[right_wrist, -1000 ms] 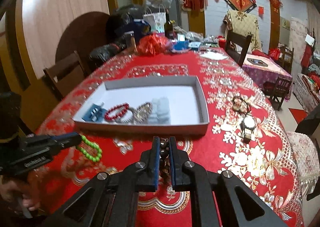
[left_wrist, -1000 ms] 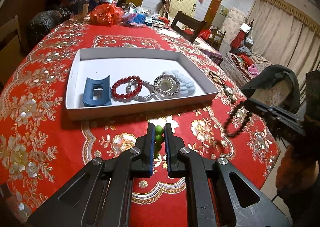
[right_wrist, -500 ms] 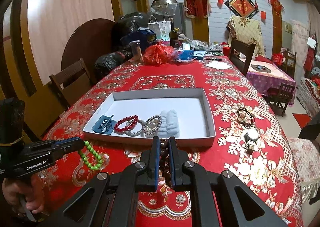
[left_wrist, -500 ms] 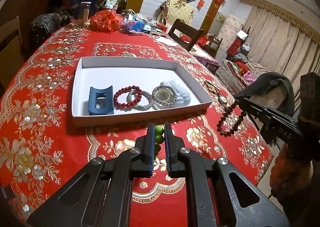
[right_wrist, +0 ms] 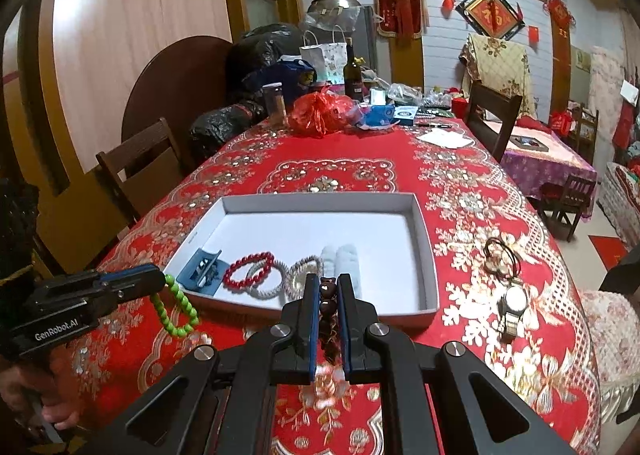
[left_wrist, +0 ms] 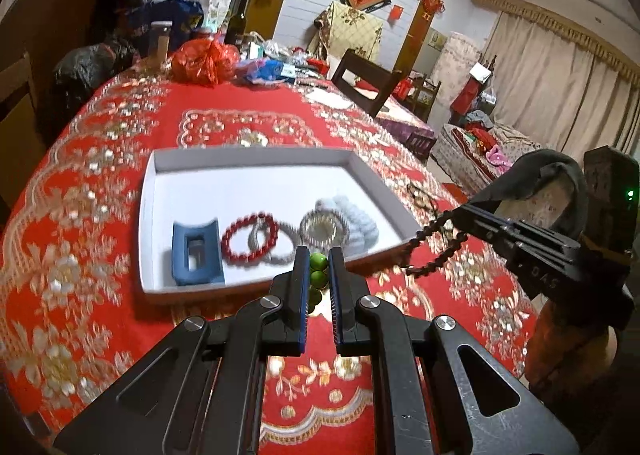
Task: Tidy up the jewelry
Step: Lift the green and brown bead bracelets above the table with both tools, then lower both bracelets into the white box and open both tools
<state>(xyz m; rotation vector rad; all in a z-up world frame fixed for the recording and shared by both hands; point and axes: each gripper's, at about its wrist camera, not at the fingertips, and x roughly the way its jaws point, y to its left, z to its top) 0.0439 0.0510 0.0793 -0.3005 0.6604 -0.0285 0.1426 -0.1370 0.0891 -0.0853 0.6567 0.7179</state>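
A red tablecloth (right_wrist: 332, 151) with gold flowers covered the long table, in a room hung with red decorations. The white tray (right_wrist: 424, 239) held one blue hair clip (left_wrist: 196, 253), one red bracelet (left_wrist: 250, 237), two silver ones and a pale scrunchie. My left claw (left_wrist: 319, 255) pinched a green bracelet (right_wrist: 176, 305), my right claw (right_wrist: 329, 283) a dark bracelet (left_wrist: 434, 245), both above the cloth just before the tray.
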